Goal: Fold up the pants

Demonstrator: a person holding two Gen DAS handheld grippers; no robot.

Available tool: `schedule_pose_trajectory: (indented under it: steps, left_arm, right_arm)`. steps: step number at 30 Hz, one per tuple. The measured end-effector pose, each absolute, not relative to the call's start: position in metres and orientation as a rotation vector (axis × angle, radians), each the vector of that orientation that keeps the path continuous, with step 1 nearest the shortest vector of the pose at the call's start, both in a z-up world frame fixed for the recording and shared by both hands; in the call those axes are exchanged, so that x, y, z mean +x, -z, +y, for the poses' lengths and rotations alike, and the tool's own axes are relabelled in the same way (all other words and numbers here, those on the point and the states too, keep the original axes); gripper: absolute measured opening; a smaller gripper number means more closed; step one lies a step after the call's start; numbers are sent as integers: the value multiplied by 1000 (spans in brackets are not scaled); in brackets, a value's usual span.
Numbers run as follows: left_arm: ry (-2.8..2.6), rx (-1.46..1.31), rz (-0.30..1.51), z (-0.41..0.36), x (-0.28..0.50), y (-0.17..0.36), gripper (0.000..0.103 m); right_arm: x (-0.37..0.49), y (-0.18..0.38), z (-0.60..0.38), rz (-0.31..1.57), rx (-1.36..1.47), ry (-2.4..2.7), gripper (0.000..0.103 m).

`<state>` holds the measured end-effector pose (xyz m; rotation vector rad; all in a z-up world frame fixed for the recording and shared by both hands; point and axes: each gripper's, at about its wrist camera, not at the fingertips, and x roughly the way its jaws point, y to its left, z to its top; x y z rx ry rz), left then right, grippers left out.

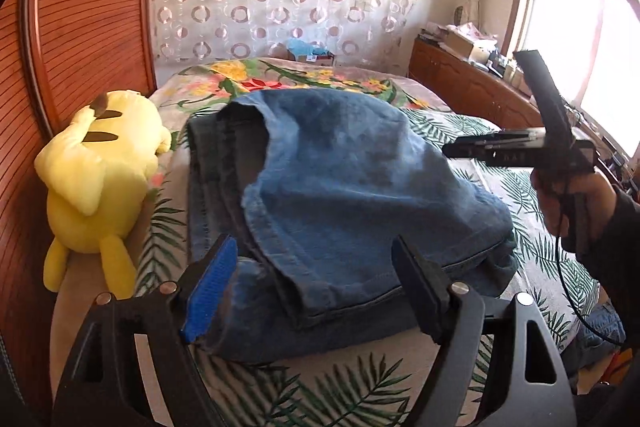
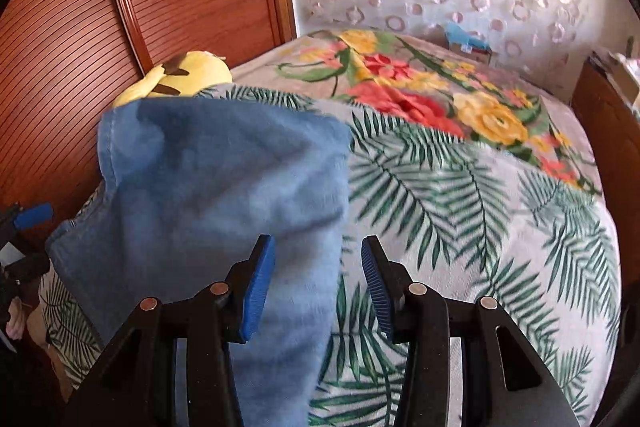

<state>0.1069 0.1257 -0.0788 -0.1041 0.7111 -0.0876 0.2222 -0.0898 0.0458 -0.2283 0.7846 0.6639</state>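
Softly rumpled, the blue denim pants lie folded on the bed, whose cover is printed with palm leaves and flowers. Left gripper fingers stand wide over the stitched hem, pressing nothing. Right gripper fingers are parted, beside the fabric's edge, above open cover. A yellow plush toy sits near the slatted wooden headboard.

Much of your folded jeans stays out of sight

Their lower layers lie buried under the top fold ahead of your left gripper; beyond your right gripper the denim is motion-blurred and hides most of the yellow plush toy, while the frame edge crops your right hand.
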Motion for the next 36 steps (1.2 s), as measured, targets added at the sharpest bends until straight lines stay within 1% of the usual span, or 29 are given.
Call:
schedule_pose_trajectory:
  steps: [9,20,23,25,26,27,28,29,32,36]
  left_arm:
    - [99,-82,734,114,111,84,80]
    - [97,-79,738,111,110,84,80]
    - [98,-76,739,111,110,85,80]
    - [97,-74,740,111,110,86,80]
    - [97,-74,741,111,110,86,80]
    - [97,-73,742,111,110,86,80]
    - [96,-72,743,111,110,87,80]
    - [95,-71,743,111,110,87,80]
    - [90,-72,743,112,110,87,80]
    - [84,-69,739,114,109,84,80]
  right_arm:
    - [238,-16,-89,856,-187,-710,47]
    - [241,-2,-85,853,-175,-729,46]
    - [240,-3,-83,857,-174,-736,39]
    - [240,-2,-82,860,-173,-740,38]
    - [240,-3,-81,864,-175,-737,33]
    - [240,-3,-80,872,-177,-737,27]
    - [239,-3,-78,886,-173,-747,17]
    - [237,-5,-76,889,-170,-752,12]
    - [230,-8,-68,871,-211,-748,6]
    - [220,-25,-72,798,-195,-730,5]
